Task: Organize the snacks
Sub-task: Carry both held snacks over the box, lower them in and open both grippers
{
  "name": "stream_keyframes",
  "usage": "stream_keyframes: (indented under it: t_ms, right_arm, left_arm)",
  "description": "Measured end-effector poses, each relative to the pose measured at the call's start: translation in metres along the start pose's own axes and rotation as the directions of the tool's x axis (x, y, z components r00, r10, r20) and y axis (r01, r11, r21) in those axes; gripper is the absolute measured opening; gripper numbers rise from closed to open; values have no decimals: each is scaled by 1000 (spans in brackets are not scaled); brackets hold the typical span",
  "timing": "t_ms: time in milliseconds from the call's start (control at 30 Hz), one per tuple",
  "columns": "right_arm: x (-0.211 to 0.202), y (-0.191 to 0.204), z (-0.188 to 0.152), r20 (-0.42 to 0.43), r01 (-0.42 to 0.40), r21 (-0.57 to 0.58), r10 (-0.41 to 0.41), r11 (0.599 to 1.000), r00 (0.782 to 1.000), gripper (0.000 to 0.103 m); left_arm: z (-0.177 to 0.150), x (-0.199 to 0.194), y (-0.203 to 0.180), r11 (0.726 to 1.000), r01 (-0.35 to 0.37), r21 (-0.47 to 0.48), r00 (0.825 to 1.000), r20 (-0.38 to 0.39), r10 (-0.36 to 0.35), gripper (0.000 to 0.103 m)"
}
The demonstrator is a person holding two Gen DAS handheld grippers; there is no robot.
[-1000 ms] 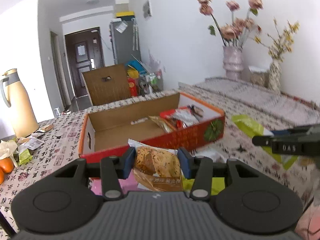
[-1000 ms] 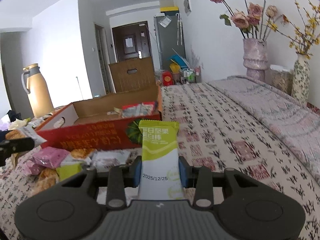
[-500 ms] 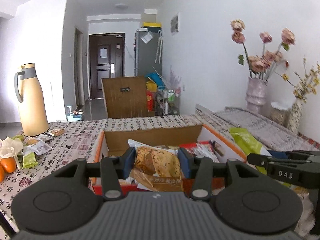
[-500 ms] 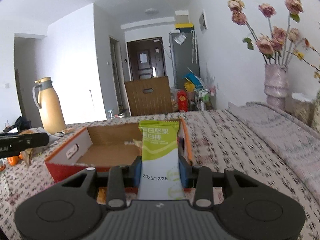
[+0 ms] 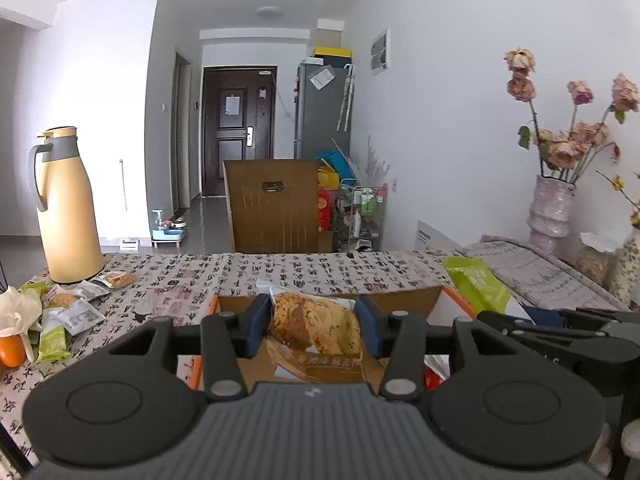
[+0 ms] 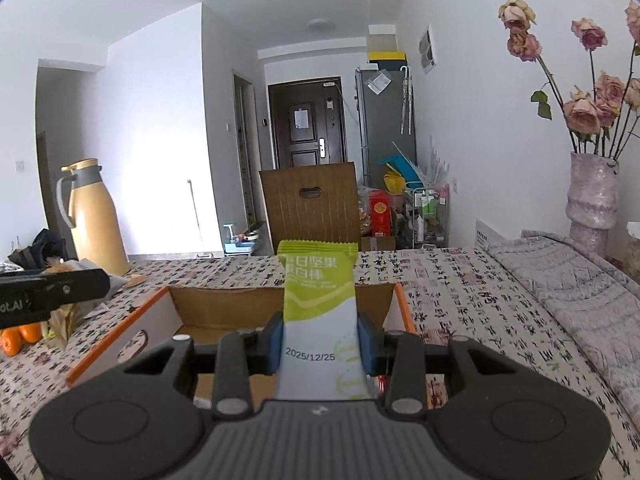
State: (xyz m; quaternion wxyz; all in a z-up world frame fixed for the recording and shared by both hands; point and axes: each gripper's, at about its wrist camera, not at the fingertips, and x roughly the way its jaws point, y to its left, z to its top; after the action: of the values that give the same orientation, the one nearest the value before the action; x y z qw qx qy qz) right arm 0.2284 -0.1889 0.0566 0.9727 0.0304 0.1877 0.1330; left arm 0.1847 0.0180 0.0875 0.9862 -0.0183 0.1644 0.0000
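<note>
My left gripper (image 5: pixel 314 326) is shut on a clear-wrapped bread packet (image 5: pixel 316 330) and holds it above the open orange-edged cardboard box (image 5: pixel 404 300). My right gripper (image 6: pixel 320 340) is shut on a green and white nut bar packet (image 6: pixel 320 312), upright over the same box (image 6: pixel 224 312). From the left wrist view the right gripper (image 5: pixel 560 330) shows at the right with the green packet (image 5: pixel 478 286) sticking out. The left gripper's fingers (image 6: pixel 52 298) reach in from the left edge of the right wrist view.
A tan thermos jug (image 5: pixel 66 208) stands at the table's far left, with loose snack packets (image 5: pixel 66 314) and oranges (image 5: pixel 12 350) near it. A vase of dried roses (image 6: pixel 592 196) stands at the right. A brown chair back (image 5: pixel 274 204) rises behind the patterned tablecloth (image 6: pixel 460 280).
Both grippers have risen and moved forward with their packets, from the table in front of the box to above its opening. The snack pile below has dropped out of view.
</note>
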Motion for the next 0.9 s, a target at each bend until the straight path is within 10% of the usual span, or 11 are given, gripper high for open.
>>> stream_keyframes:
  t_ms: [667, 833, 900]
  right_arm:
    - [54, -7, -19, -82, 24, 34, -21, 999, 996, 37]
    - [51, -8, -18, -75, 30, 40, -27, 999, 997, 43]
    - [48, -12, -17, -62, 36, 52, -33, 998, 998, 75]
  left_arm:
    - [-28, 51, 14, 998, -51, -32, 998, -48, 50, 53]
    - [-29, 46, 12, 996, -79, -39, 997, -23, 78, 98]
    - [-29, 42, 12, 994, -94, -48, 996, -3, 93, 103]
